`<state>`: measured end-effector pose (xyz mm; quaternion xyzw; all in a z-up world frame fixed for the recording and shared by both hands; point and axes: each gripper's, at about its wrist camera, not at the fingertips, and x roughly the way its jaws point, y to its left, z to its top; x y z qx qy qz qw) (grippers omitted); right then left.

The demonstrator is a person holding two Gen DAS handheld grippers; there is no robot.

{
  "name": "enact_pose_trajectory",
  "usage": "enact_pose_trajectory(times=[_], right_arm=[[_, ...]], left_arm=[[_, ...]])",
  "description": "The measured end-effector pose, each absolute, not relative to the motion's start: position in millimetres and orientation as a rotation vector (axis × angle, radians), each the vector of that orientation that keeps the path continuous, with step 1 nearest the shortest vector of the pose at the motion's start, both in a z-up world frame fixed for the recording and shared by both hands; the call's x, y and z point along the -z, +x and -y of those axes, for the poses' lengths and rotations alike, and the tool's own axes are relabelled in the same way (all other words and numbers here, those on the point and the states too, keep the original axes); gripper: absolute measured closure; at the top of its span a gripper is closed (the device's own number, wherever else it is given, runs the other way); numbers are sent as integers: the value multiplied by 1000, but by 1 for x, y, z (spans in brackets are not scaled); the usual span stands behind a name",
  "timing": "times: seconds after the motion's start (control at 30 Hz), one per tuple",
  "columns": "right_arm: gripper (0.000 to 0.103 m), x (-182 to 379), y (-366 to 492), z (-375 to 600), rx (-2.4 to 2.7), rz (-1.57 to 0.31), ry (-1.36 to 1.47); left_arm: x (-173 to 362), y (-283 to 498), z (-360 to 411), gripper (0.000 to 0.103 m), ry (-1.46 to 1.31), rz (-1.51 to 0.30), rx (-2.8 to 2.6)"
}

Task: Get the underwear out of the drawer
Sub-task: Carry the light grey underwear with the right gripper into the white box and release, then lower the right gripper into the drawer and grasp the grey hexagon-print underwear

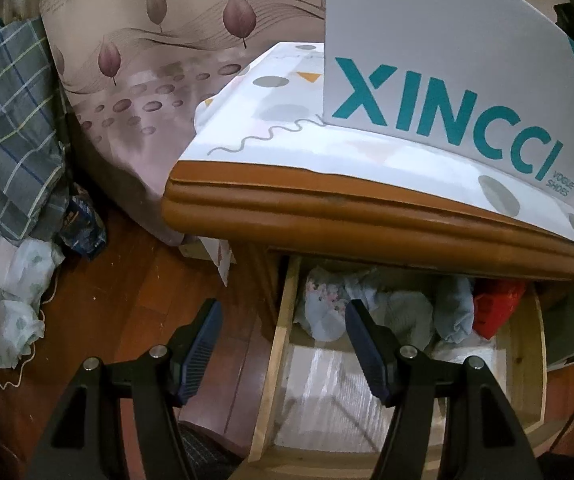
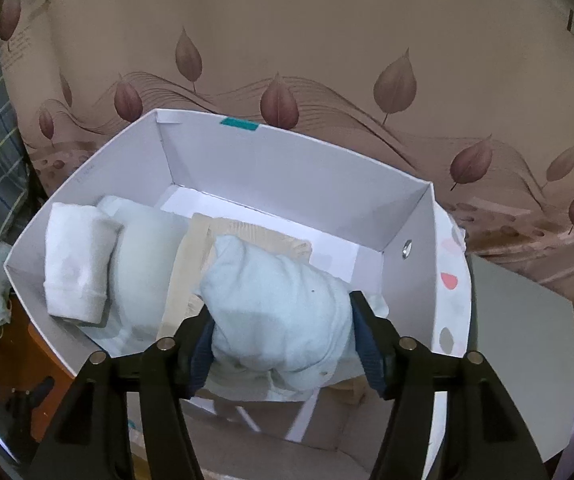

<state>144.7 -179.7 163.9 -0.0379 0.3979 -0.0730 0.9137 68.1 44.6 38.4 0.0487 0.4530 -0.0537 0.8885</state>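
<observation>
Right gripper (image 2: 283, 340) pinching 1 pale blue underwear (image 2: 279, 312) over white box (image 2: 247, 152) w/ 2 folded pcs inside. Left gripper (image 1: 283, 336) spread, empty, above open drawer (image 1: 283, 308).

open left tool (image 1: 283, 320) hovers above drawer (image 1: 271, 360) holding crumpled underwear (image 1: 387, 312).

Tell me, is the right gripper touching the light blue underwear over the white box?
Touching. In the right wrist view, the right gripper has both pads against the light blue underwear, bunched between them above the white box.
</observation>
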Motion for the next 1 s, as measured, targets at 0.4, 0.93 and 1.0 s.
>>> enact_pose_trajectory(times=[0.4, 0.93, 1.0], right_arm=[[22, -199, 88, 168, 111, -703, -80], [21, -92, -20, 121, -61, -891, -199], [23, -50, -14, 115, -77, -982, -235]], left_arm=[[-41, 72, -63, 37, 101, -937, 71], [-32, 76, -87, 37, 48, -1020, 55], [-31, 75, -85, 37, 62, -1022, 53]])
